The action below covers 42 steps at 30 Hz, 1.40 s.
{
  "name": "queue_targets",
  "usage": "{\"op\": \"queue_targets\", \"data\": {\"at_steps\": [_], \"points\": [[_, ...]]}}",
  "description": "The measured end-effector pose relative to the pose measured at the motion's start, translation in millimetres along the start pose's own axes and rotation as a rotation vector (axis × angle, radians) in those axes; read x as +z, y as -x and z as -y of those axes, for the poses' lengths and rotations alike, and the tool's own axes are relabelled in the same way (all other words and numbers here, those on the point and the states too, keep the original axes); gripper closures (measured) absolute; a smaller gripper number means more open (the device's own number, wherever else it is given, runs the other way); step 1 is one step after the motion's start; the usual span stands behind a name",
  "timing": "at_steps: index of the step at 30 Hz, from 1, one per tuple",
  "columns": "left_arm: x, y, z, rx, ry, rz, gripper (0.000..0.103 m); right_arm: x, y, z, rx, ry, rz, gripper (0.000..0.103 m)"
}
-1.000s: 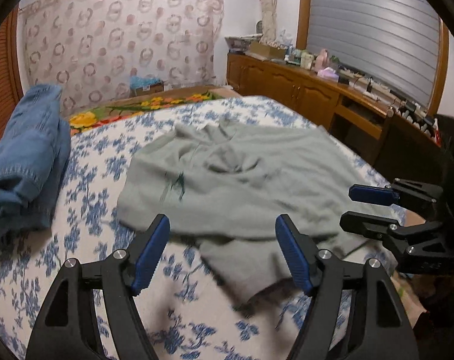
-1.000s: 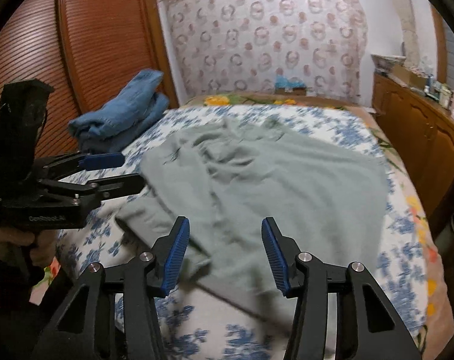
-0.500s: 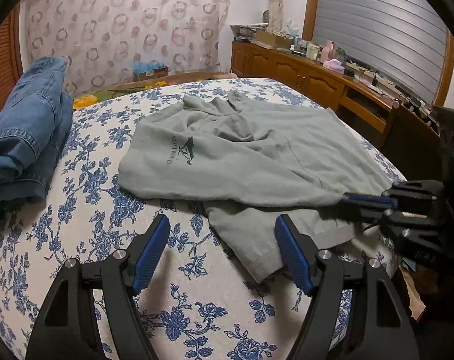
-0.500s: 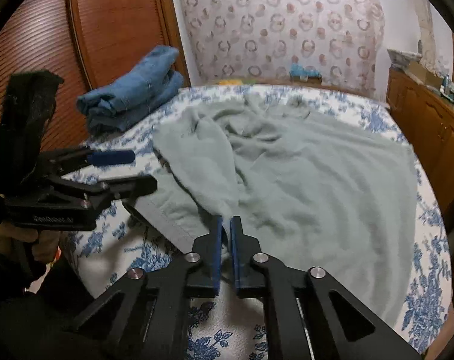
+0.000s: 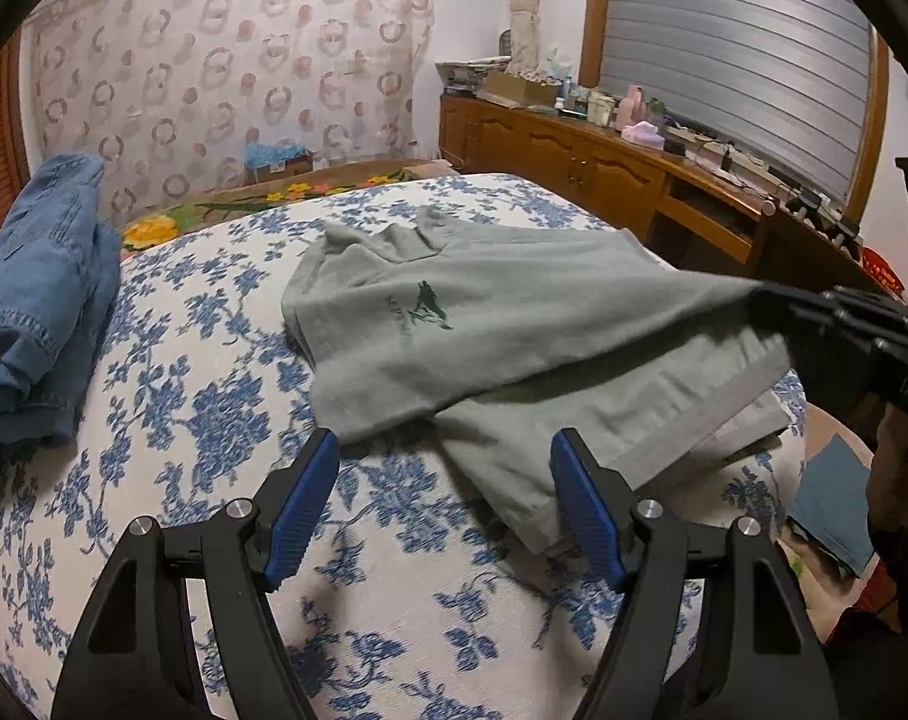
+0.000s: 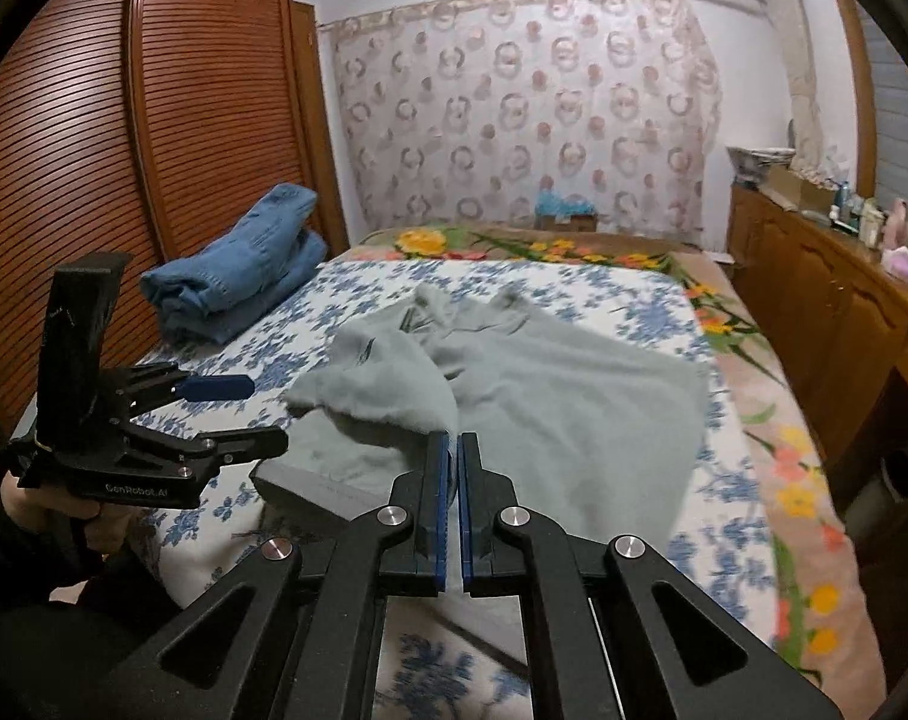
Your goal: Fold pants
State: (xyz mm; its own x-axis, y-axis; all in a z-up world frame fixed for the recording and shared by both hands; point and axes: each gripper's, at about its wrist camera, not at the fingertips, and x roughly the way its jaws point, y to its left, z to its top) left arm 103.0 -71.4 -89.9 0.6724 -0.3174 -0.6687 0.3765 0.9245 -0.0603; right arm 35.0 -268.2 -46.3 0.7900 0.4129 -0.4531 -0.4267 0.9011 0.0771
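Grey-green pants [image 5: 514,312] with a small dark logo lie spread on the flowered bed [image 5: 213,408]. My right gripper [image 6: 454,441] is shut on a near edge of the pants [image 6: 574,408] and holds that fold raised off the bed. In the left wrist view it enters from the right [image 5: 760,300] with the cloth stretched taut from it. My left gripper [image 5: 446,444] hovers open over the pants' near hem with nothing pinched. In the right wrist view it is held by a hand at the left [image 6: 267,414].
Folded blue jeans [image 5: 33,300] are piled on the bed's far left side [image 6: 237,264]. A wooden sideboard [image 5: 574,162] loaded with bottles and boxes runs along the right. A slatted wooden wardrobe [image 6: 123,120] stands left of the bed.
My right gripper's jaws closed on the pants' edge and lifted it, pulling the cloth taut and turning a fold over. The left gripper stayed open in about the same place.
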Motion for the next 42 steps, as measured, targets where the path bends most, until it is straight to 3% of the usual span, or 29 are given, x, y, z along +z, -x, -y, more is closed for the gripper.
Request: {"op": "queue_targets", "data": {"at_steps": [14,23,34,39,42], "points": [[6,-9,16,-0.021,-0.029,-0.013,0.029,-13,36,-3,-0.086,-0.025,-0.025,0.101],[3,-16,19,-0.021,-0.037,-0.036,0.029,-34,27,1,-0.124,-0.060,-0.118,0.101],[1,-18,16,-0.013,-0.027,-0.041,0.029,-31,18,14,-0.120,-0.114,-0.162,0.100],[2,-11,8,0.005,-0.015,-0.024,0.029,-27,24,14,-0.126,-0.107,-0.141,0.091],[3,-6,0,0.019,-0.002,-0.011,0.029,-24,30,13,-0.142,-0.098,-0.111,0.073]]}}
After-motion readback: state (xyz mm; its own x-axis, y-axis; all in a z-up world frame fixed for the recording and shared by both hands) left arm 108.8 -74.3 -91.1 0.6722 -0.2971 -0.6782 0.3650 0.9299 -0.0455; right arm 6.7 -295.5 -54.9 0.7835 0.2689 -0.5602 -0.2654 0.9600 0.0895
